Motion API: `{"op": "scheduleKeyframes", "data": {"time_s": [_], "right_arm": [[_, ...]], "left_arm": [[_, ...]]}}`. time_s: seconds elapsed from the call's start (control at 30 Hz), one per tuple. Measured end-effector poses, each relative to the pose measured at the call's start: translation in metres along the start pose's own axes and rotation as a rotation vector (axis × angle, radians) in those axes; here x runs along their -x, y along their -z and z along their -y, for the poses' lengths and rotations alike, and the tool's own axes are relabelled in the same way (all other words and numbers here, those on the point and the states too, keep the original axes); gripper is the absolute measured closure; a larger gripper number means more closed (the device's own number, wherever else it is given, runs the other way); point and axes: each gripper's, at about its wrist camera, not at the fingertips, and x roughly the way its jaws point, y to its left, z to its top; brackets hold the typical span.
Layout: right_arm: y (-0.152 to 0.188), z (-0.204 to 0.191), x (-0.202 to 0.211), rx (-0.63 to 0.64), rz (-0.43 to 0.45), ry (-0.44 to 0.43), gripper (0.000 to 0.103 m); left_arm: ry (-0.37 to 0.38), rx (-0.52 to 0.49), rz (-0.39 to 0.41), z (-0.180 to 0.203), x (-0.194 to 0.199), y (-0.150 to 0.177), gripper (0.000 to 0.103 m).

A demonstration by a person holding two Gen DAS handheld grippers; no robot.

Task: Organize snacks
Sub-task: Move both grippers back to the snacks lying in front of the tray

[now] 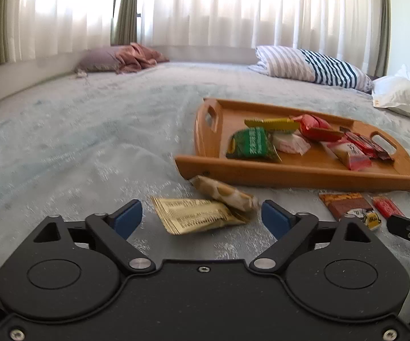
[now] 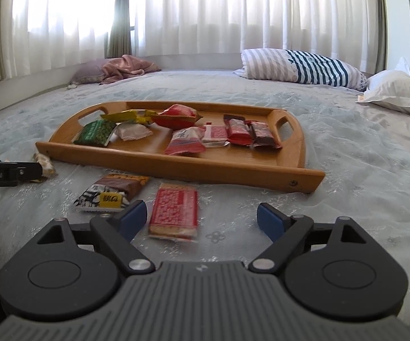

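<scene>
Hovering low, both spread wide, empty: left gripper (image 1: pixel 201 216) over flat gold foil packet (image 1: pixel 196 215), right gripper (image 2: pixel 202 218) over red patterned wafer pack (image 2: pixel 174 212); wooden handled tray (image 2: pixel 176 160) beyond.

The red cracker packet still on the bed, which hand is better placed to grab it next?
Right. The red cracker packet lies just ahead of the open right gripper, nearer its left finger. The left gripper faces the gold packet instead.

place: home bedroom — bed (image 2: pixel 347 147) | pillows (image 2: pixel 298 66) | curtained window (image 2: pixel 205 11)
</scene>
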Motion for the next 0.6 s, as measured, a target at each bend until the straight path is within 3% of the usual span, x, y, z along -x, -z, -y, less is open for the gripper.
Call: {"op": "scheduleKeyframes", "data": {"time_s": [0.03,0.27,0.6], "right_arm": [[0.001,-0.001,0.0,0.0,0.001,-0.004,0.011],[0.001,-0.006,-0.003,-0.011,0.007,0.001,0.012],[0.003,-0.004,-0.002,-0.036,0.027,0.051,0.028]], "left_arm": [[0.009,0.005,-0.007,0.0,-0.001,0.001,0.022],[-0.006,-0.027,0.006,0.006,-0.004,0.004,0.024],[-0.038,-0.051,0.053,0.01,0.008,0.005,0.039]]}}
